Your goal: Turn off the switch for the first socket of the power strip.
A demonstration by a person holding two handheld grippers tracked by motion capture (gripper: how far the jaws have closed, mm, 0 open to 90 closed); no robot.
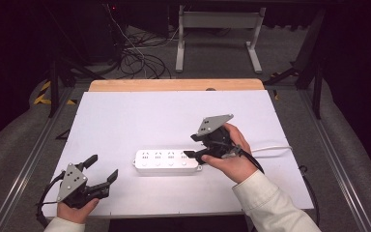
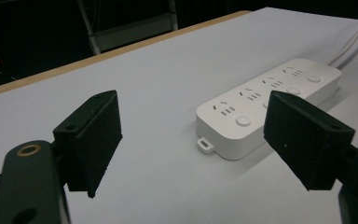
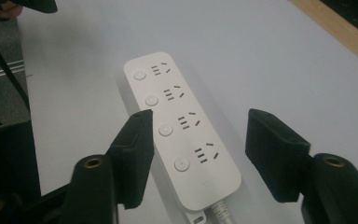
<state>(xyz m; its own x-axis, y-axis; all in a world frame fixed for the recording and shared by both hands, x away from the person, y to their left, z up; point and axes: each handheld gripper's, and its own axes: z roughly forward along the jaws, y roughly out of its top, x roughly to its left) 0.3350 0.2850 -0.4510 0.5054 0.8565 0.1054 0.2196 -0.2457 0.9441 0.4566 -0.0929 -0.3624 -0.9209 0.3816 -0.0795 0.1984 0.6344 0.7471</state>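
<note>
A white power strip [image 1: 168,161] with several sockets and round buttons lies flat near the middle of the white table top [image 1: 140,116]. Its white cable [image 1: 270,149] runs off to the right. My right gripper [image 1: 193,146] hovers over the strip's right, cable end, pointing left along it. In the right gripper view its jaws [image 3: 199,116] stand open, with the strip [image 3: 182,116] below and between them and the pads apart from it. My left gripper [image 1: 104,166] rests open at the front left corner, empty, with the strip [image 2: 242,109] lying beyond its jaws [image 2: 193,98].
A wooden board edge [image 1: 174,85] borders the table's far side. Beyond it on the floor are tangled cables [image 1: 135,58] and a grey metal stand [image 1: 217,29]. Metal rails [image 1: 34,145] run along both sides of the table.
</note>
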